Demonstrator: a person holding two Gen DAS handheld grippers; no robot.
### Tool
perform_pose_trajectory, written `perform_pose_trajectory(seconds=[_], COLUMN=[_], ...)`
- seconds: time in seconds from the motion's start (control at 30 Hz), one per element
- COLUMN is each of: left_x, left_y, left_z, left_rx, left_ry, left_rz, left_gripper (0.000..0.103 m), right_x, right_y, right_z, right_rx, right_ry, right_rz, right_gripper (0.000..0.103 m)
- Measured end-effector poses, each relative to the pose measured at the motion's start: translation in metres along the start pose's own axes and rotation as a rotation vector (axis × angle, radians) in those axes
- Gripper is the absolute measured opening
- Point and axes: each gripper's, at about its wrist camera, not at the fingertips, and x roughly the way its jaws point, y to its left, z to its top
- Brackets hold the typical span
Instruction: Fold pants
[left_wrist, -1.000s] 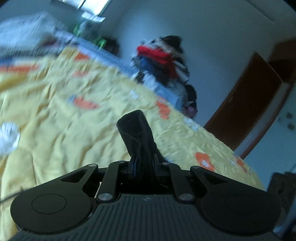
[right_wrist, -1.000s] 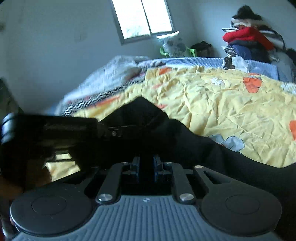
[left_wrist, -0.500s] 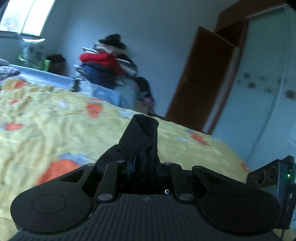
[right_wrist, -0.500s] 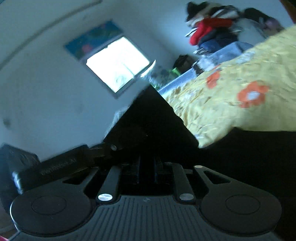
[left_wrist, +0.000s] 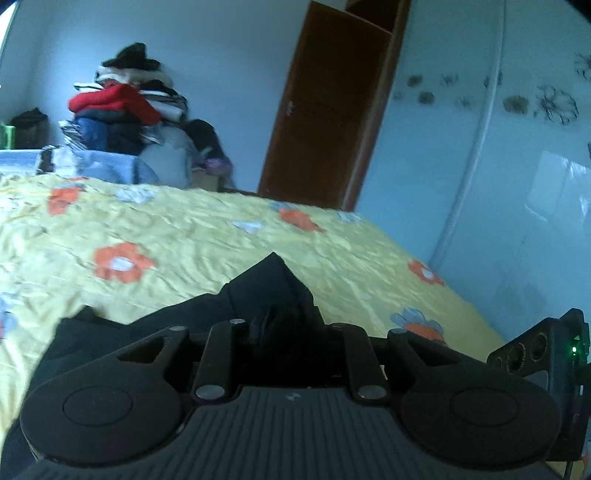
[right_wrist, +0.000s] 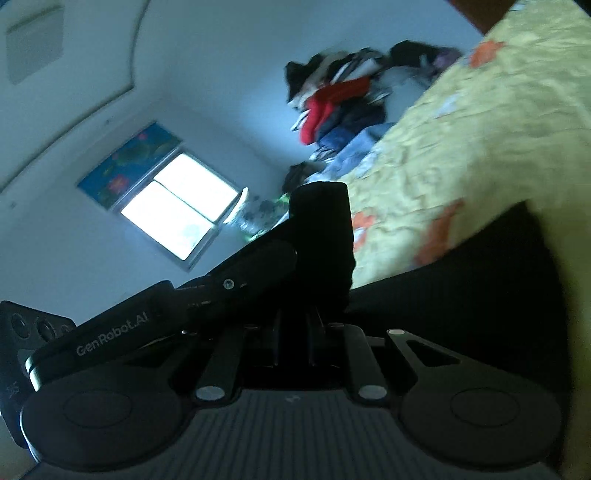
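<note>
Both were clamped on the black pants (left_wrist: 269, 291): the left hand-held gripper (left_wrist: 286, 325) and right hand-held gripper (right_wrist: 293, 325) each pinched a bunched edge above the yellow bed (left_wrist: 184, 229), so the fold looked barely underway, nothing laid flat yet.

Matte black plastic is covering the left claw (left_wrist: 284, 332): a ribbed grey centre panel, two round side discs, silver screw heads. White "GenRobot.AI" lettering is showing on its arm beside the matching right claw (right_wrist: 293, 332); a green light is glowing on a side module (left_wrist: 574, 349).
</note>
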Motion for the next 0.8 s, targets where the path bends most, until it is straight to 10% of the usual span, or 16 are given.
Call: perform_pose_trajectory(seconds=[0.4, 0.6, 0.8], left_x=[0.036, 0.043, -0.001], left_y=[-0.041, -0.041, -0.022], left_z=[-0.019, -0.028, -0.014], left_rx=[0.016, -0.022, 0.019], left_ry=[0.077, 0.156, 0.007], left_rz=[-0.063, -0.165, -0.129], left_gripper=[0.021, 0.059, 0.082], right_x=[-0.034, -0.047, -0.073], right_y=[-0.042, -0.05, -0.044], right_z=[0.004, 0.001, 0.009], right_rx=[0.084, 0.03, -0.141], right_ry=[-0.029, 0.024, -0.04], right_rz=[-0.082, -0.219, -0.482], right_gripper=[0.014, 0.014, 0.024])
